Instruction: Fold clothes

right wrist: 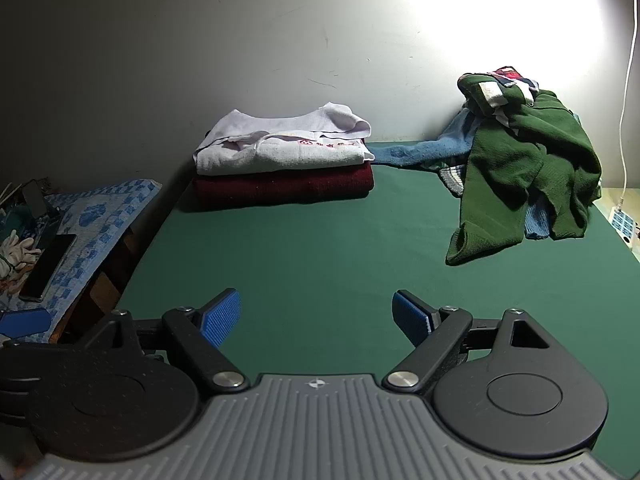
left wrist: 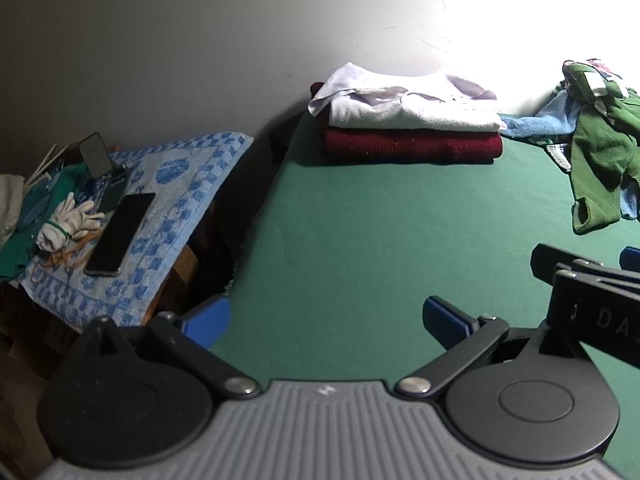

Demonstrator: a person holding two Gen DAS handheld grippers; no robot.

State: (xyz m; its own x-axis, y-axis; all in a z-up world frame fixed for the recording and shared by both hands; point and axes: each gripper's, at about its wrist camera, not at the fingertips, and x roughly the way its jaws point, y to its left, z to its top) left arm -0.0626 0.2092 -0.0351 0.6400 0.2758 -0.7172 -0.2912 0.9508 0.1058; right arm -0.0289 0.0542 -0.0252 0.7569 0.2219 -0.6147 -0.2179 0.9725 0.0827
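Note:
A folded white shirt (right wrist: 280, 148) lies on a folded maroon sweater (right wrist: 284, 188) at the back of the green table (right wrist: 300, 264), against the wall. The stack also shows in the left wrist view: the white shirt (left wrist: 404, 108) on the maroon sweater (left wrist: 412, 146). A loose heap at the back right holds a green sweater (right wrist: 528, 176) (left wrist: 596, 160) over a light blue garment (right wrist: 424, 152) (left wrist: 532, 124). My left gripper (left wrist: 328, 318) is open and empty above the table's near left. My right gripper (right wrist: 316, 318) is open and empty above the table's near middle.
A side table with a blue-white patterned towel (left wrist: 168, 216) stands to the left, bearing a black phone (left wrist: 120, 234), white gloves (left wrist: 68, 220) and small items. A dark gap separates it from the green table. A power strip (right wrist: 624, 224) and white cable (right wrist: 628, 92) sit at the far right.

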